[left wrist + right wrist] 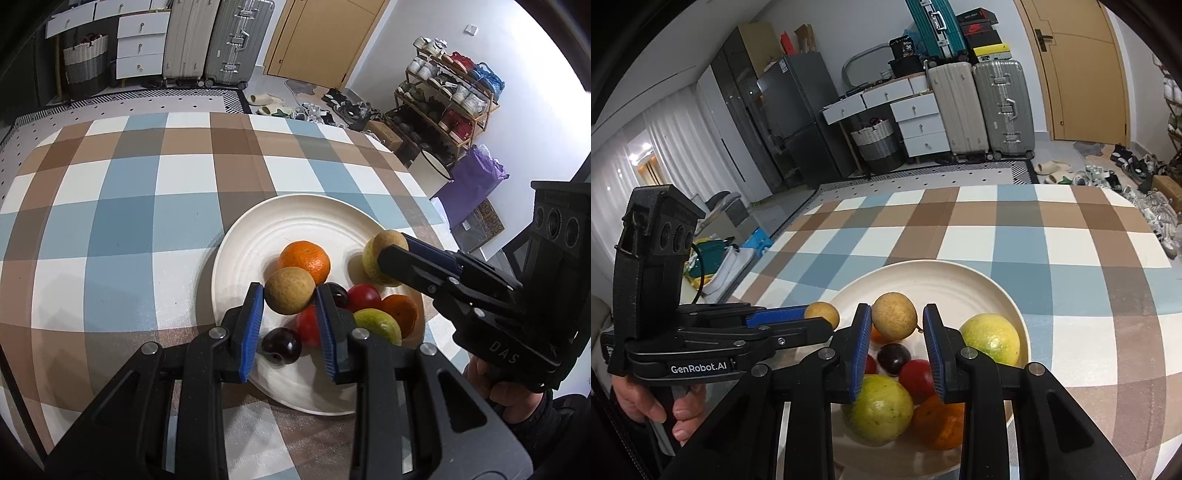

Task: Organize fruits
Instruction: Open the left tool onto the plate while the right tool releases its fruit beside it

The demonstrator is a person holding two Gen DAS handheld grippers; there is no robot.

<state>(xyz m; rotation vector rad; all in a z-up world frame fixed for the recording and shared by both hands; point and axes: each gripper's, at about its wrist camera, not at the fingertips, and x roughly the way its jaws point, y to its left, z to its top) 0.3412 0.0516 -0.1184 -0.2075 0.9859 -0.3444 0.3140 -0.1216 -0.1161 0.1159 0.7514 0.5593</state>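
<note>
A white plate (258, 236) on the checked tablecloth holds oranges (306, 258), red fruits (364, 297), dark plums (282, 345) and green-yellow fruits (380, 323). My left gripper (290, 295) is shut on a tan round fruit (290, 293) above the plate. My right gripper (895, 323) is shut on another tan round fruit (894, 315) above the plate; it also shows in the left wrist view (384, 258). In the right wrist view the plate (979, 284) holds a large green-yellow fruit (991, 338), and the left gripper's fruit (823, 314) shows at left.
The checked tablecloth (129, 221) stretches left and behind the plate. Suitcases (236, 40), drawers (140, 48) and a basket (85, 62) stand beyond the table. A shoe rack (447, 99) stands to the right.
</note>
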